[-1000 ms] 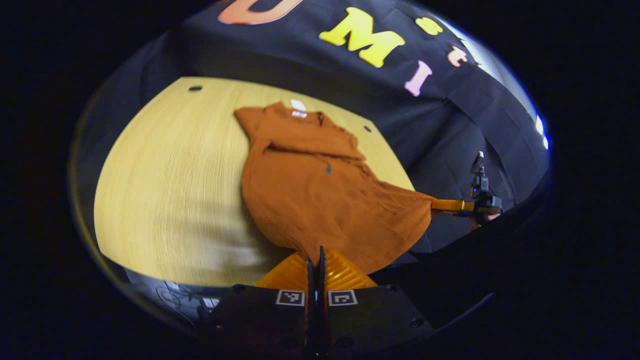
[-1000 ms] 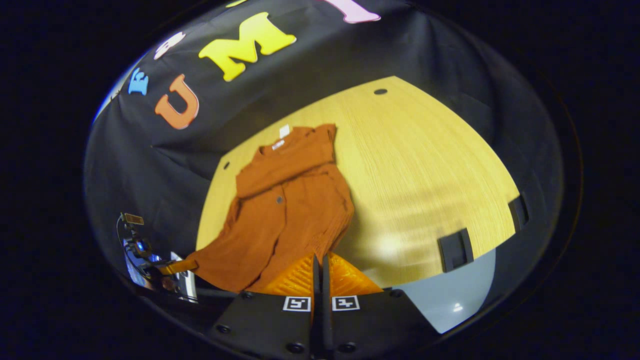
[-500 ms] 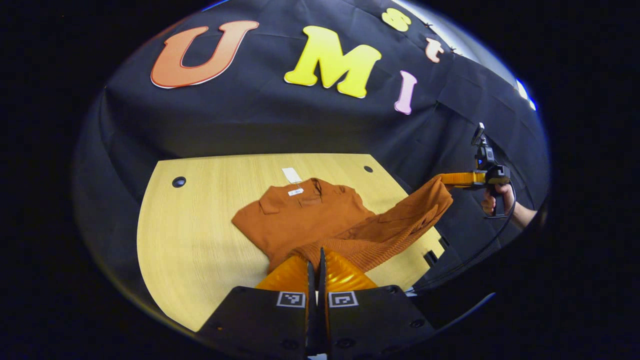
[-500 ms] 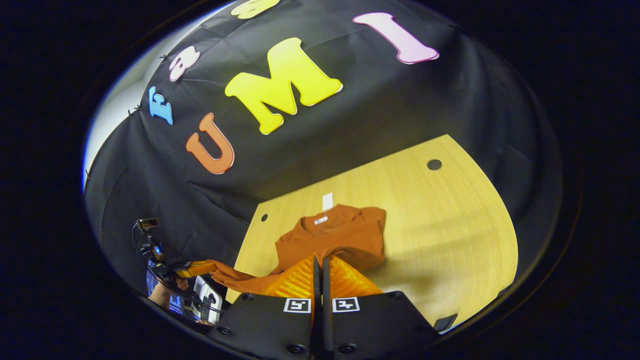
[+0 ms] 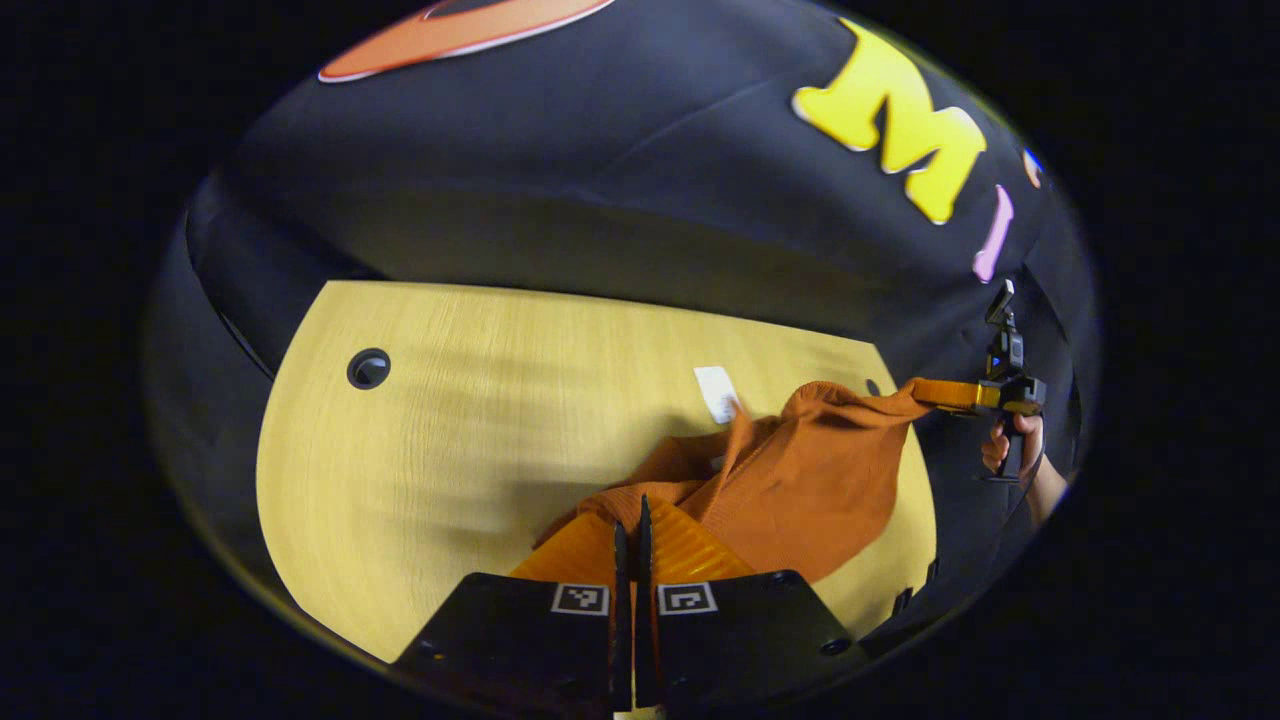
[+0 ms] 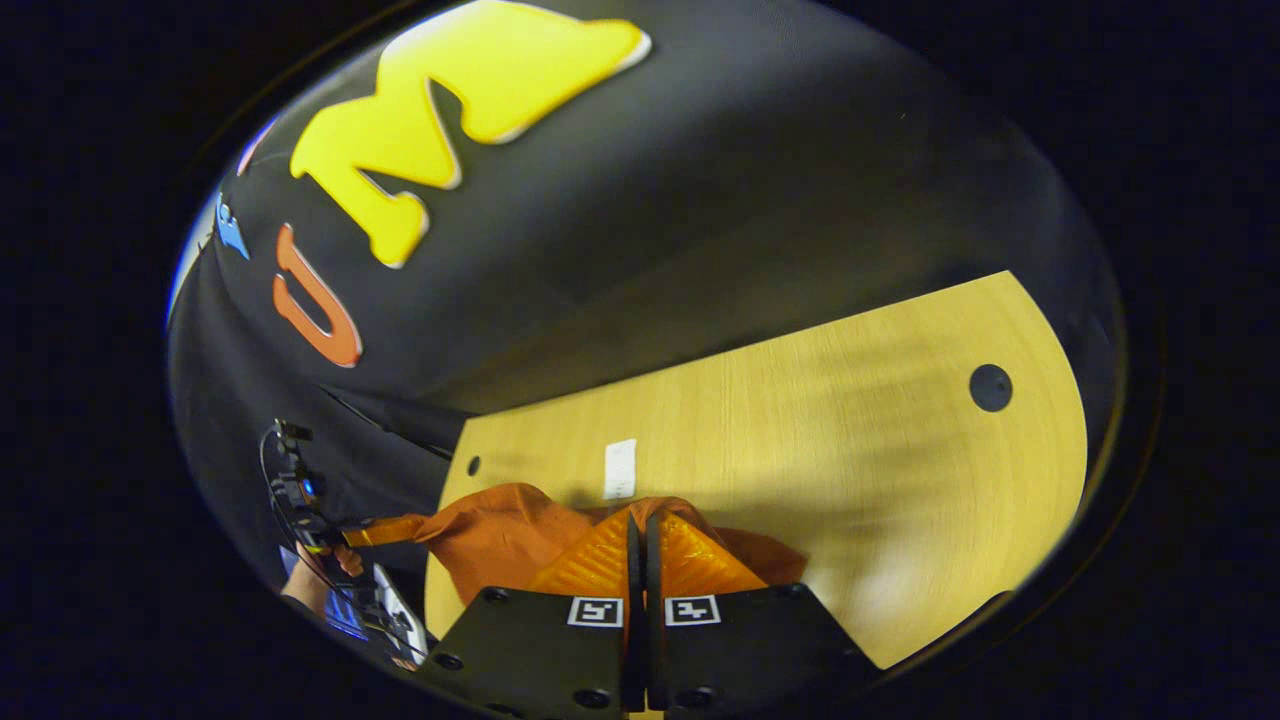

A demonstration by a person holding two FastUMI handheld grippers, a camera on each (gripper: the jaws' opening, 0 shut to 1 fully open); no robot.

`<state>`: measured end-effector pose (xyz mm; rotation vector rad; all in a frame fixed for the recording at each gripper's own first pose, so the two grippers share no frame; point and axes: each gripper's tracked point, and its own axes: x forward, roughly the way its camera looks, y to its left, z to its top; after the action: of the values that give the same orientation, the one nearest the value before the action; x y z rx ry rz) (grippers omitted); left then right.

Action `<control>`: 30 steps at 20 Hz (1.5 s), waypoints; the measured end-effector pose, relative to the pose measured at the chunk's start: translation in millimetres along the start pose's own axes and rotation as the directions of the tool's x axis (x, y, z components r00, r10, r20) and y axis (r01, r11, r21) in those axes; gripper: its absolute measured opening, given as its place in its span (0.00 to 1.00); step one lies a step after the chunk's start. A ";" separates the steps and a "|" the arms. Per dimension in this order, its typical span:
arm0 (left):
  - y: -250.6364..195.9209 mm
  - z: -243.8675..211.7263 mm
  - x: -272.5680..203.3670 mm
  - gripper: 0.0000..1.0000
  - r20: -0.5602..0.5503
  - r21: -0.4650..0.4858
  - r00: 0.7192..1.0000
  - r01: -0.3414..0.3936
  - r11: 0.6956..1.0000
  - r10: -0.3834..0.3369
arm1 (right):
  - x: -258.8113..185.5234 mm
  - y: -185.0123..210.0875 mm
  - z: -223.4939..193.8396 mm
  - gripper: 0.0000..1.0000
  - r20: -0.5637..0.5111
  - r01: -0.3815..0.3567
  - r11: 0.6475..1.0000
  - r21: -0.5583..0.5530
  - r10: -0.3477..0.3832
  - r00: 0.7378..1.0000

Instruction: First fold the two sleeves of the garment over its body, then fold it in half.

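Left gripper [image 5: 631,512]: fingers closed on the hem of the garment [image 5: 800,480], which I hold lifted above the table [image 5: 450,400]. Right gripper [image 6: 637,530]: fingers likewise closed on the hem, at its other corner; a white tag [image 6: 620,468] marks the collar at the far edge. I judge the half-fold in hand, sleeves apparently done. The next move calls for lowering both corners onto the collar end, level, then releasing.
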<state>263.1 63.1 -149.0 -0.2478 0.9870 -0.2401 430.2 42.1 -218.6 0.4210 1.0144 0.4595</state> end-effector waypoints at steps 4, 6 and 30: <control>28.8 -2.0 68.8 0.07 -0.024 -0.127 1.000 -0.014 0.992 0.012 | 85.5 -32.5 -15.3 0.01 -0.065 0.070 0.996 0.062 -0.066 0.996; 31.6 -6.9 81.9 0.10 -0.022 -0.180 1.000 0.008 0.984 -0.012 | 100.0 -49.4 -9.5 0.01 -0.053 0.092 0.991 0.094 -0.087 0.995; -44.2 84.3 -204.8 0.98 0.663 -0.034 0.723 -0.230 0.973 0.195 | -192.2 126.9 10.2 0.91 0.621 0.264 0.962 -0.075 -0.162 0.767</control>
<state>221.9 93.0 71.0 -0.1499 0.2840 0.0460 331.3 40.6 -10.3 0.2744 0.3769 0.1668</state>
